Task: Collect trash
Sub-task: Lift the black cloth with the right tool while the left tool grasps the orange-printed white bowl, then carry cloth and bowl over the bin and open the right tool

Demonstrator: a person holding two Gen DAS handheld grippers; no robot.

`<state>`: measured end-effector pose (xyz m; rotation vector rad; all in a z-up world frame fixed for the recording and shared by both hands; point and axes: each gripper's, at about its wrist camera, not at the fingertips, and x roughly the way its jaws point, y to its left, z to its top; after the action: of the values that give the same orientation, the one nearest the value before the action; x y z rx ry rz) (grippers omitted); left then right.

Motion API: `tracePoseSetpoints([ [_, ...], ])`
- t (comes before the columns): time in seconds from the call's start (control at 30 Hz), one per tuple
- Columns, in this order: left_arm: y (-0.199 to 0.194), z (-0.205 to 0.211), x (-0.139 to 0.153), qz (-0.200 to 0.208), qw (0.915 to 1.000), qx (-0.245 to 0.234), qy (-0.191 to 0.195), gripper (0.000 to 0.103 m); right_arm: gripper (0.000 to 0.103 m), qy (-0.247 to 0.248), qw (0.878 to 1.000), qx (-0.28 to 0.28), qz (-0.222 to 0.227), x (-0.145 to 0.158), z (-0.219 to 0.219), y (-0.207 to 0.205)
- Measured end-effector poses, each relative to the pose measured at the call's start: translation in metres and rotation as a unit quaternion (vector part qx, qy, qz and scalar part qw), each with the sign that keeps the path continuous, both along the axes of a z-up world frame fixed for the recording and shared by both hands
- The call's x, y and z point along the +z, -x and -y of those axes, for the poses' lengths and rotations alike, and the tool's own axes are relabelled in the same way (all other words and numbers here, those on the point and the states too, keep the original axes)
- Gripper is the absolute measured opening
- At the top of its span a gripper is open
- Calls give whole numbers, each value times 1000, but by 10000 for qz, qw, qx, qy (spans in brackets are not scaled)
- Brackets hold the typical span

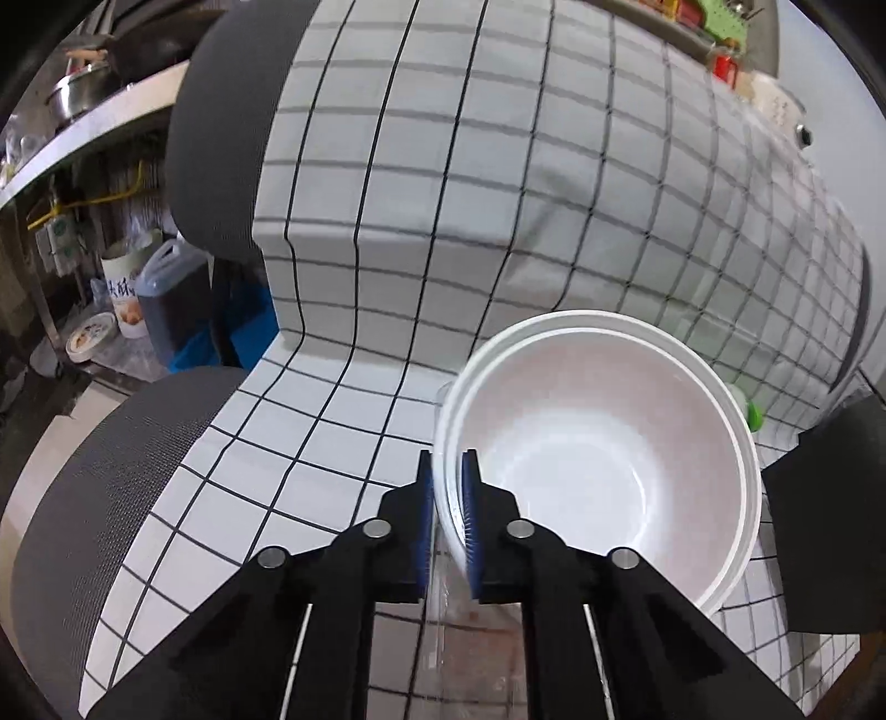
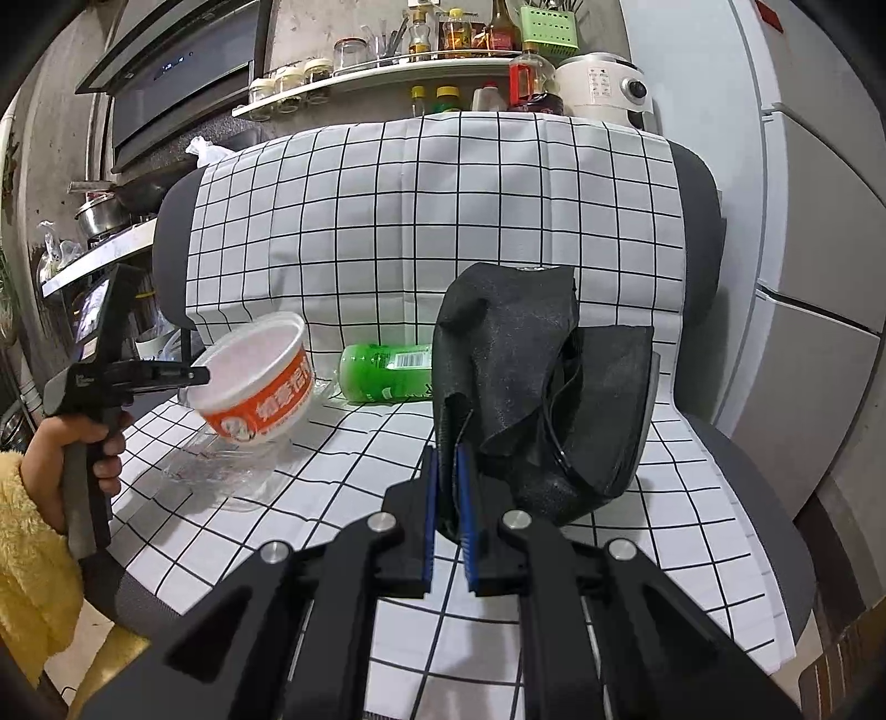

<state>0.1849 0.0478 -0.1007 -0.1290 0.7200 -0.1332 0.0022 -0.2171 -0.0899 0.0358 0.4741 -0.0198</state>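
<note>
Already my left tongs pinched the light, crushable white foam noodle bowl by its thin rim; my right tongs gripped the limp black plastic bag.

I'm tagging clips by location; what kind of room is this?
Most likely a home kitchen: a shelf of sauce bottles and jars, a wok on the counter, and a white fridge stand behind the cloth-covered chair.

Left wrist view peers close into the bowl; right wrist view, farther back, shares it.
</note>
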Motion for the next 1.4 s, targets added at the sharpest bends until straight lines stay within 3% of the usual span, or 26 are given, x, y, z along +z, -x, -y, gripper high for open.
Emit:
tracePoseSetpoints([
  [0.23, 69, 18, 39, 661, 9964, -502, 193, 5, 8, -90, 9995, -176, 253, 16, 6, 22],
  [0.4, 120, 53, 52, 759, 9886, -1191, 530, 5, 8, -84, 9977, -500, 450, 30, 20, 55],
  [0.57, 162, 106, 50, 628, 9745, -2017, 753, 5, 8, 28, 9931, -1070, 484, 38, 48, 104],
  [0.73, 196, 172, 43, 464, 9534, -2880, 769, 5, 8, 174, 9800, -1959, 311, 34, 85, 171],
  [0.97, 228, 236, 35, 296, 9268, -3659, 798, 5, 8, 93, 9449, -3249, -401, -10, 136, 247],
  [1.1, 236, 256, 31, 235, 9209, -3812, 780, 5, 9, -139, 9328, -3521, -749, -45, 152, 260],
  [1.2, 239, 266, 27, 185, 9191, -3866, 732, 5, 20, -191, 9261, -3611, -1072, -72, 158, 255],
  [1.23, 240, 268, 26, 169, 9188, -3880, 708, 5, 29, -249, 9259, -3584, -1167, -81, 160, 253],
  [1.33, 241, 271, 23, 106, 9194, -3879, 645, 5, 43, -567, 9277, -3435, -1345, -100, 165, 252],
  [1.4, 241, 272, 20, 46, 9194, -3884, 622, 5, 45, -781, 9302, -3342, -1301, -103, 168, 254],
])
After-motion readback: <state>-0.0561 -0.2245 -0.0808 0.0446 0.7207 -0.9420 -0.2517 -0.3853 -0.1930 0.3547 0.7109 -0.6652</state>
